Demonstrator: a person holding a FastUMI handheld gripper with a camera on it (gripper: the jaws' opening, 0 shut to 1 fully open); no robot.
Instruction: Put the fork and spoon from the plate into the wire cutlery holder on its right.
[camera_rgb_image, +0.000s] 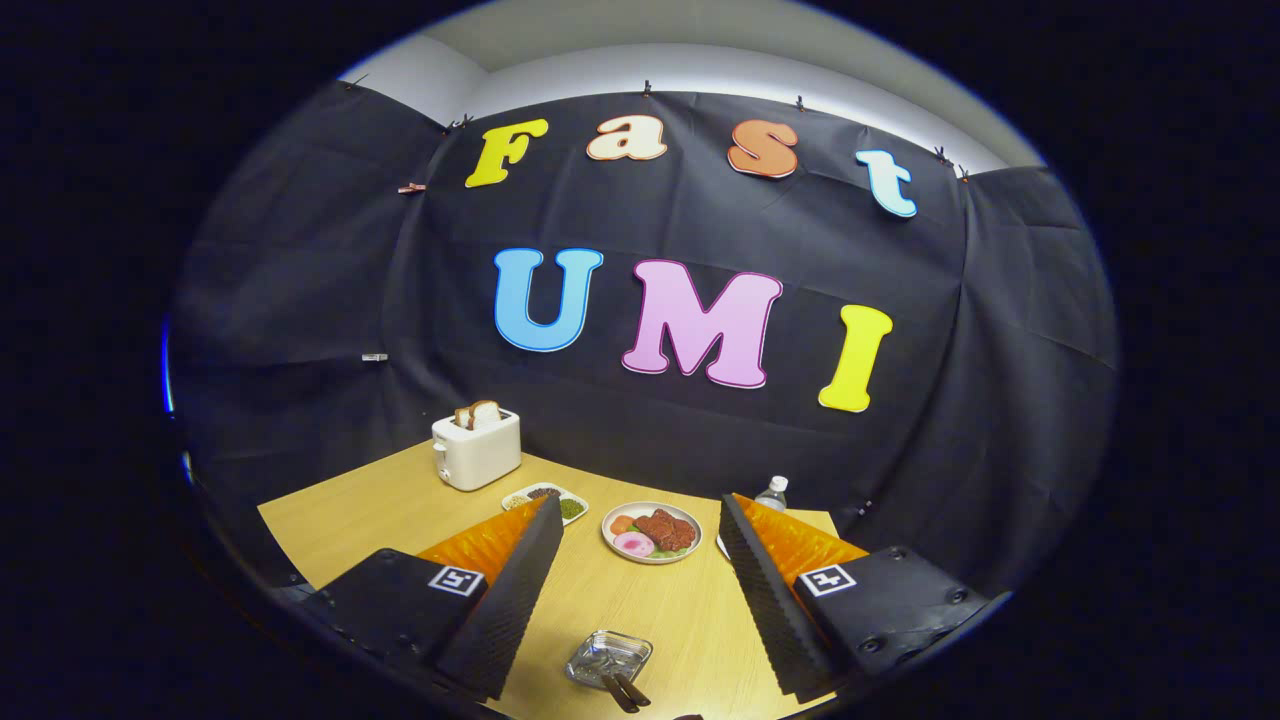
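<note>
Right now I have the tool (640, 540) held above the counter (380, 520), its fingers spread wide with nothing between them. Low between them sits a small clear dish (608, 657) holding dark-handled cutlery (622, 690). Beyond the fingertips is a plate of food (652, 532), then a sectioned tray (545, 499), toaster (476, 448) and bottle (772, 492).
</note>
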